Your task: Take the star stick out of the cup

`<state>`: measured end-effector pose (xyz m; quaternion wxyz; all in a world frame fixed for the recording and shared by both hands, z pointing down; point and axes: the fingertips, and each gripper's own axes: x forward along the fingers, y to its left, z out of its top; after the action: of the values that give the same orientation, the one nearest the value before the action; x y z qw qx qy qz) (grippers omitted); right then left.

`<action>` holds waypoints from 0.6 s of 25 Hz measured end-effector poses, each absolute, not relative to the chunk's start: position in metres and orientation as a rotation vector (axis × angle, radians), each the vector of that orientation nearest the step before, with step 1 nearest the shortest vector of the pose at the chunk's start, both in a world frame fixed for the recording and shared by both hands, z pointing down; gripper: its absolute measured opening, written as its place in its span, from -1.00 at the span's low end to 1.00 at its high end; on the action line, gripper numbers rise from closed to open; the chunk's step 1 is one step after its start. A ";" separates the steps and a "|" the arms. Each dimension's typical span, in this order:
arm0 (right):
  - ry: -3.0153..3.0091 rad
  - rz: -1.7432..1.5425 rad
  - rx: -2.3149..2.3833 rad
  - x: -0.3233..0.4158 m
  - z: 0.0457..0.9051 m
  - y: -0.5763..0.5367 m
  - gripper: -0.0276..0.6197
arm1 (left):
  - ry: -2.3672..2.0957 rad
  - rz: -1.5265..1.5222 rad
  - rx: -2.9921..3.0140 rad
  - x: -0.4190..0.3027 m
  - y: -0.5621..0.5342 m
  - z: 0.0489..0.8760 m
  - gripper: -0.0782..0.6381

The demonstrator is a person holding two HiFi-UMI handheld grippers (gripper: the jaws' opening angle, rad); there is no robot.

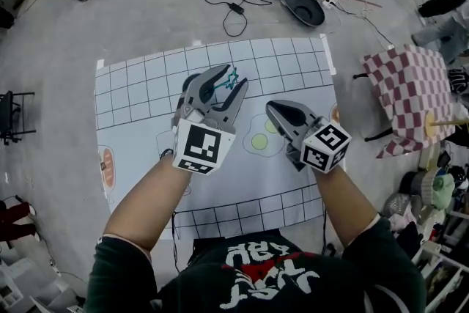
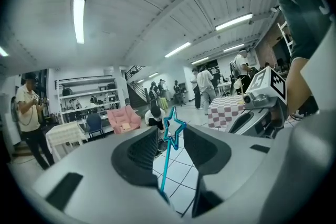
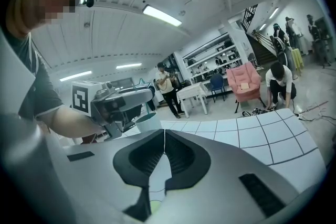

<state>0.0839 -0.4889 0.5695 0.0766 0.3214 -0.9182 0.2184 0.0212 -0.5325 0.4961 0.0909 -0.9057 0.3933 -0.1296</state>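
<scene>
The jaws of the left gripper (image 2: 170,132) stand apart around the star stick (image 2: 166,165) without pinching it. The stick's foot apparently remains in the cup (image 3: 147,120) on the gridded surface (image 1: 293,62), so clamping and lifting are left. The right gripper (image 3: 164,134) is closed and empty.

The left gripper (image 1: 231,79) and the right gripper (image 1: 272,107) share one build: a smooth light-grey shell that tapers into two curved jaws lined with black ribbed pads (image 2: 144,152). Shallow dark rectangular recesses (image 3: 255,194) sit on either side of the shell. Each gripper carries a white marker cube (image 1: 198,147) printed with bold black square patterns. The person wears a dark short-sleeved shirt (image 1: 205,289) with sleeves (image 1: 121,267) ending above the elbow. Its chest bears a red and white print (image 1: 256,271), probably lettering.
</scene>
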 end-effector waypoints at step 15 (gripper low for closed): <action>-2.756 0.658 0.971 0.085 0.565 -0.486 -0.82 | 1.272 -0.303 -2.716 0.011 -0.539 0.487 -0.73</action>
<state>0.0851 -0.4859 0.5655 0.0731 0.3232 -0.9177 0.2191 0.0111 -0.5387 0.4868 0.0635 -0.8993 0.4210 -0.1003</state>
